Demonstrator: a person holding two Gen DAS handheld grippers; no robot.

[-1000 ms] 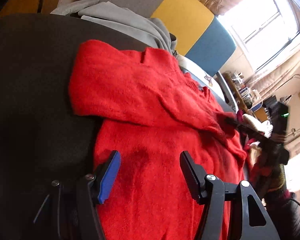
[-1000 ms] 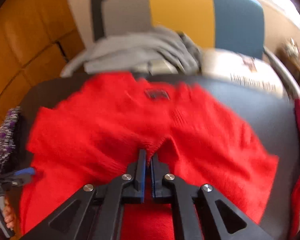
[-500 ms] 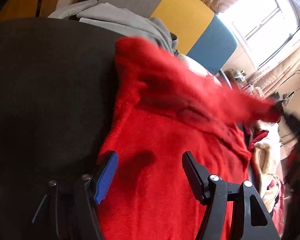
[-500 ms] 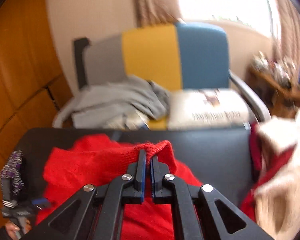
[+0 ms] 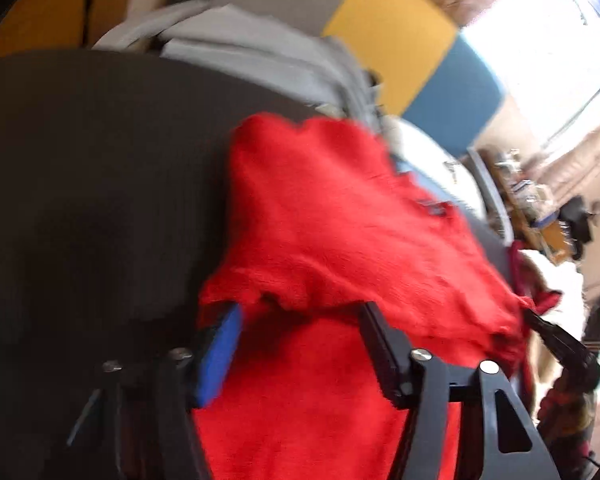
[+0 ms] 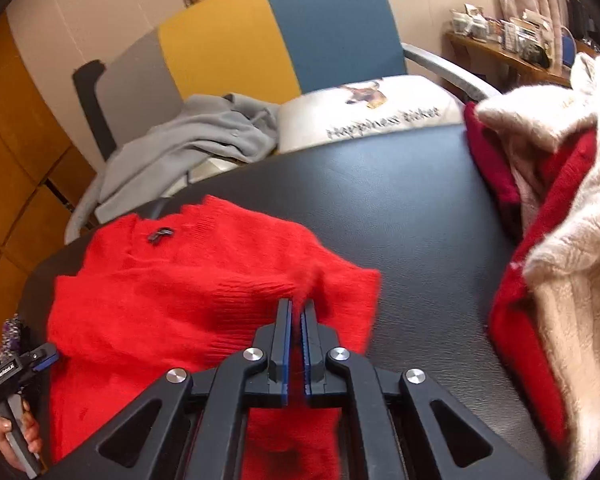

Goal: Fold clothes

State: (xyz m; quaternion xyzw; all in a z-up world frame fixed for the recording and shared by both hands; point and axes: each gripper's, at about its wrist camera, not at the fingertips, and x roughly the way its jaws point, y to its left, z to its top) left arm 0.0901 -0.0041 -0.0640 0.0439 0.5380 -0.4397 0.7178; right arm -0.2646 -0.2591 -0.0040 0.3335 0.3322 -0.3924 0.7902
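Item 1, right gripper [image 6: 296,322]: my jaws stood almost together, pinching a tuft of the red knitted sweater [image 6: 188,288] at its sleeve edge. A second earlier that sleeve lay spread toward 3 o'clock; I had since carried it across, so it now lay doubled over the body of the garment. I judged the sleeve fold all but made, with only the release left.

Item 2, left gripper [image 5: 296,344]: my jaws had just been closing, now at a middling gap. A folded red edge draped over both pads, with cloth between them, but I could not see the pads pressing on it.

Item 3, red knitted sweater: flat on the black table [image 6: 420,216], toward 9 o'clock in the right wrist view, dark neck label at 11 o'clock.

Item 4, cream and red fleece pile [image 6: 560,220]: at 3 o'clock on the table, apart from the sweater.

Item 5, grey garment [image 6: 188,140] and white printed cushion [image 6: 364,116]: beyond the table's far edge, at 12 o'clock.

Item 6, grey, yellow and blue chair back [image 6: 260,40]: farthest.
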